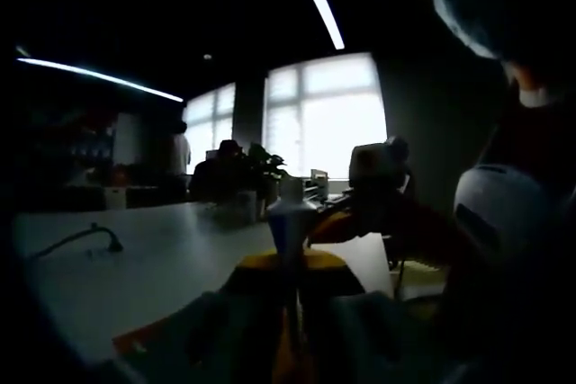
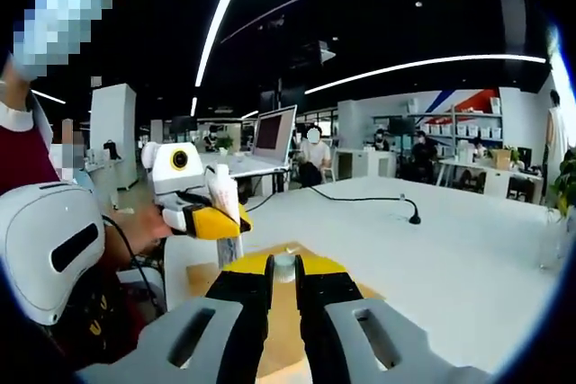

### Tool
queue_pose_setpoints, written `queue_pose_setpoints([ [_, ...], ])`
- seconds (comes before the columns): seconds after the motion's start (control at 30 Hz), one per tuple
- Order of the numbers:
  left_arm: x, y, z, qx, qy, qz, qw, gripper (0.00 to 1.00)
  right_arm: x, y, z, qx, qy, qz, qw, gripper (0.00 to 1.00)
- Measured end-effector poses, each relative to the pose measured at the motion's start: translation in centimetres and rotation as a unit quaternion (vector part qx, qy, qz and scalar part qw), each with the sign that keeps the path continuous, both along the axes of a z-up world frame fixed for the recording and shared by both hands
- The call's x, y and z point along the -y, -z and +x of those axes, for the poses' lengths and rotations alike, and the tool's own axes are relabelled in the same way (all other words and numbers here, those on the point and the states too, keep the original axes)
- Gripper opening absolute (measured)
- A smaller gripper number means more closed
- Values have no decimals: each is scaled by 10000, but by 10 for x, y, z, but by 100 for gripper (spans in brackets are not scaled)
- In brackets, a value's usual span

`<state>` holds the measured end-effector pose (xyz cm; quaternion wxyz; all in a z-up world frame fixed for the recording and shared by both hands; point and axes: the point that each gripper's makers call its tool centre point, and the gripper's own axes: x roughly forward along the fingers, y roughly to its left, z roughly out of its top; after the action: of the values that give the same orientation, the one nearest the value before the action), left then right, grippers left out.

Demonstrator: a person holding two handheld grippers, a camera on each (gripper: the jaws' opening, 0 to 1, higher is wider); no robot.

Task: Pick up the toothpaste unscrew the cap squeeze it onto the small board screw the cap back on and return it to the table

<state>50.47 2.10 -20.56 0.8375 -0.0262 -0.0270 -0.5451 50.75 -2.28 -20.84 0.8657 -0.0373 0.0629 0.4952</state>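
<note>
a white desk (image 2: 468,249) is carrying a wooden board (image 2: 286,312). the left claw (image 2: 209,220) is gripping the upright toothpaste (image 2: 225,209); the right claw (image 2: 284,278) is pinching its white cap (image 2: 284,266).

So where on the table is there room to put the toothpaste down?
The widest bare patch of white table lies right of the board, running out past the black cable. The near left is crowded: the left gripper holds the toothpaste upright over the board, and the right gripper pinches a small white cap beside it.
</note>
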Motion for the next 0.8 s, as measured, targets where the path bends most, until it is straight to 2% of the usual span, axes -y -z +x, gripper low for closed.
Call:
queue_pose_setpoints([
  [0.47, 1, 0, -3, 18, -39, 16, 10000, 4, -23, -36, -15, 239, -581, 119, 9980, 9],
  [0.6, 0, 1, -3, 5, -44, 14, 10000, 4, -28, -45, -17, 161, -720, 191, 9971, 9],
  [0.8, 2, 1, -3, 4, -29, 14, 10000, 4, -36, -58, -17, 235, -837, 122, 9961, 9],
])
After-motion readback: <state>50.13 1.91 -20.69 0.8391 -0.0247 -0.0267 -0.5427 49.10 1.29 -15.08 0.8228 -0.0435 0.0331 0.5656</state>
